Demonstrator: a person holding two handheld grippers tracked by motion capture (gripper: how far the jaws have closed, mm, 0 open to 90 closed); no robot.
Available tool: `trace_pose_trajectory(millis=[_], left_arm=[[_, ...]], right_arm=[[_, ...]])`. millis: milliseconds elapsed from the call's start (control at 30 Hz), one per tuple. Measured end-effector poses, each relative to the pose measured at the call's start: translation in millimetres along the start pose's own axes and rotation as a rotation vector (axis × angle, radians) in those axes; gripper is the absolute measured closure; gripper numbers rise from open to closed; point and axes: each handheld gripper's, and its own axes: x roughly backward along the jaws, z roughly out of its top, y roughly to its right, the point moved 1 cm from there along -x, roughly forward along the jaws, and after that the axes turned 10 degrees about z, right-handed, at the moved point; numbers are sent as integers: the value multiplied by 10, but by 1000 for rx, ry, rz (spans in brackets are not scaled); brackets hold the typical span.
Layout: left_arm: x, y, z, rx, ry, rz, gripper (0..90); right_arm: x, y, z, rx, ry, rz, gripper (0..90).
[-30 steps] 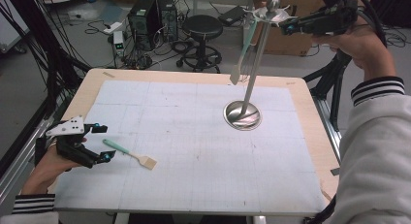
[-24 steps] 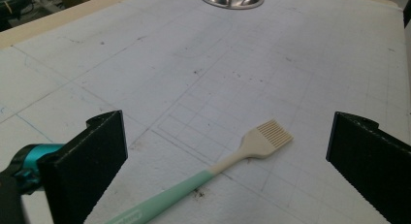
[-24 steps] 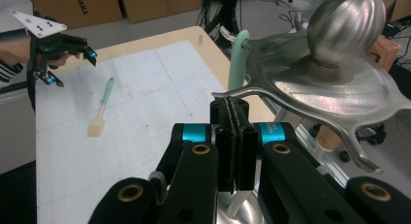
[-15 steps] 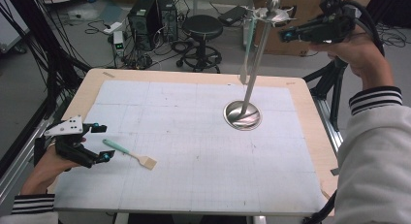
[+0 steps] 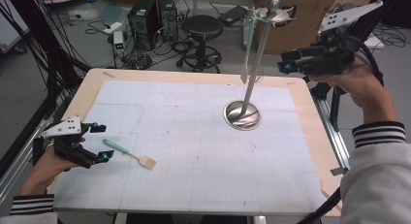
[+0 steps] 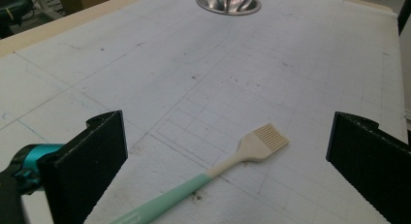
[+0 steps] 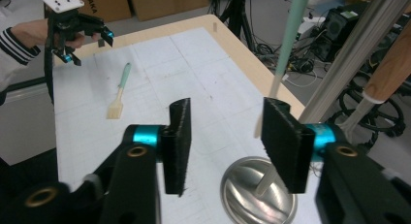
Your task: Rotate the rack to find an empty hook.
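A metal stand rises from its round base at the back right of the white mat. A mint-handled spatula hangs from its top. My right gripper is in the air just right of the stand's top; its jaws have just been opening and nothing is between them. In the right gripper view the open gripper looks past the spatula down at the base. A mint-handled pastry brush lies on the mat's left side. My left gripper sits open at its handle end, with the brush ahead of the gripper.
A wooden-handled utensil also hangs on the stand. The mat covers a wooden table. Behind the table stand a stool, computers, cables and cardboard boxes.
The right gripper has drawn back to the right and down from the stand's top, and its jaws have opened. The hanging spatula now hangs straighter. The left gripper and the brush have not moved.
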Motion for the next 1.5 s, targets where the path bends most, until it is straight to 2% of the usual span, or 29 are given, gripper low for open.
trace_pose_trajectory(millis=[67,100,267,367,433,700,833,933,1200,1300,1500], left_arm=[[0,4,6,-1,3,-1,17],[2,5,7,-1,2,0,17],[5,13,13,-7,3,-1,16],[10,15,19,-12,3,-1,17],[15,22,26,-12,6,2,17],[21,40,39,-19,5,6,17],[14,59,46,-25,-1,4,17],[12,60,49,-29,-3,5,16],[4,59,48,-26,-5,7,16],[-4,67,49,-32,-9,5,17],[-25,72,52,-35,-21,7,16]], right_arm=[[-12,-41,-64,-11,-9,-13,381],[-19,-68,-97,-18,-18,-5,347],[-81,-175,-265,1,-27,10,129],[-130,-224,-366,-3,-28,27,87],[-162,-244,-434,-7,-21,31,0],[-319,-375,-723,-11,44,74,0],[-415,-456,-903,-4,63,63,0],[-473,-486,-1065,-12,72,63,0],[-647,-543,-1416,-45,54,50,0],[-752,-551,-1545,-64,48,71,0],[-874,-588,-1784,-80,80,45,0]])
